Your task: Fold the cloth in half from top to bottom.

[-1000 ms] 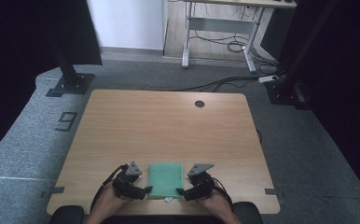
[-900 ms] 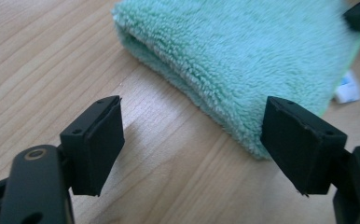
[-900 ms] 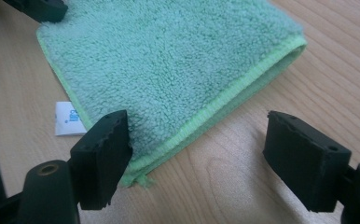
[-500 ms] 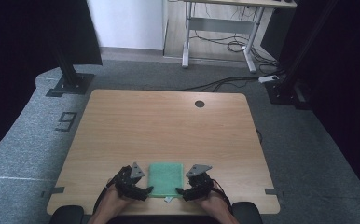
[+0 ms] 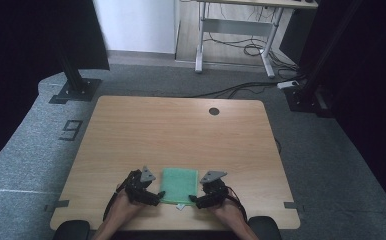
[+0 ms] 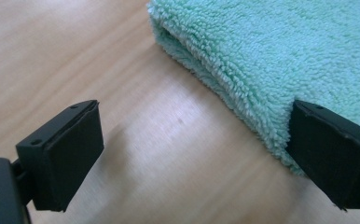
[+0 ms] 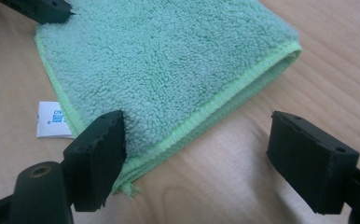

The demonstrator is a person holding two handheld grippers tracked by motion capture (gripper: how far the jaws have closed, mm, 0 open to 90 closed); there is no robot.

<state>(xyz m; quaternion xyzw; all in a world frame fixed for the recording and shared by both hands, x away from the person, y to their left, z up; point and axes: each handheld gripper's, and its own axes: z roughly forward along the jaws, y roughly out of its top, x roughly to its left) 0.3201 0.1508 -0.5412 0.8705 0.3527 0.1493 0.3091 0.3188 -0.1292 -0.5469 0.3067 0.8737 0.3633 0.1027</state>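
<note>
While both claws gape just beside it, the folded green towel (image 5: pixel 179 185) lies flat, fluffy.

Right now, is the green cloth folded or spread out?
Folded. The green microfiber cloth lies flat on the table as a compact rectangle, with stacked layers showing along its edge in both gripper views and a white tag poking out.

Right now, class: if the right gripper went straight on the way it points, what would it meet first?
Probably the green cloth: the right gripper stands open at its near corner, one jaw over the hem. Depth is unclear.
</note>
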